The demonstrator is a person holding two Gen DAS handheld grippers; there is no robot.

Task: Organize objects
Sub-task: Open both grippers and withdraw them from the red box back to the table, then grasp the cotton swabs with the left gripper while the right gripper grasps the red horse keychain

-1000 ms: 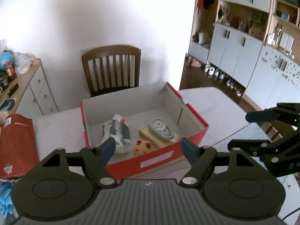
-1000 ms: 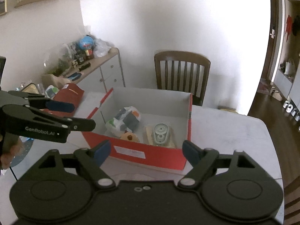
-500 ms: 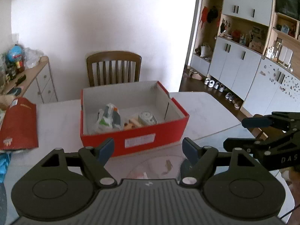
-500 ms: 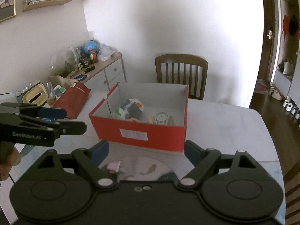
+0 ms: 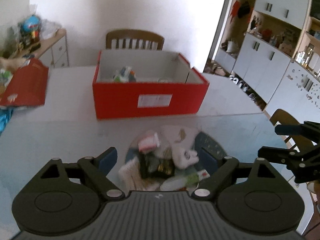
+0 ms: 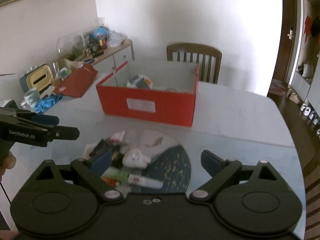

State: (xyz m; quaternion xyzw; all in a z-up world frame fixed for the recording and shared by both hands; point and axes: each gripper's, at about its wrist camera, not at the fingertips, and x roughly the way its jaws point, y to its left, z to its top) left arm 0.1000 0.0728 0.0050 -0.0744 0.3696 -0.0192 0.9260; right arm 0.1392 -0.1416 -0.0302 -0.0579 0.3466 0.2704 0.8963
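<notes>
A wooden chair stood behind the surface, against the white wall. A sideboard to the left carried a clutter of bottles, bags and a small globe. White cupboards with open shelves lined the right side of the room, with shoes on the dark floor before them. A brown door stood further off.

Before you: red box on the table, packets inside. Nearer, a blue plate heaped with small items, white tube foremost. Your right gripper gapes above them, jaws just widened, gripping nothing.
</notes>
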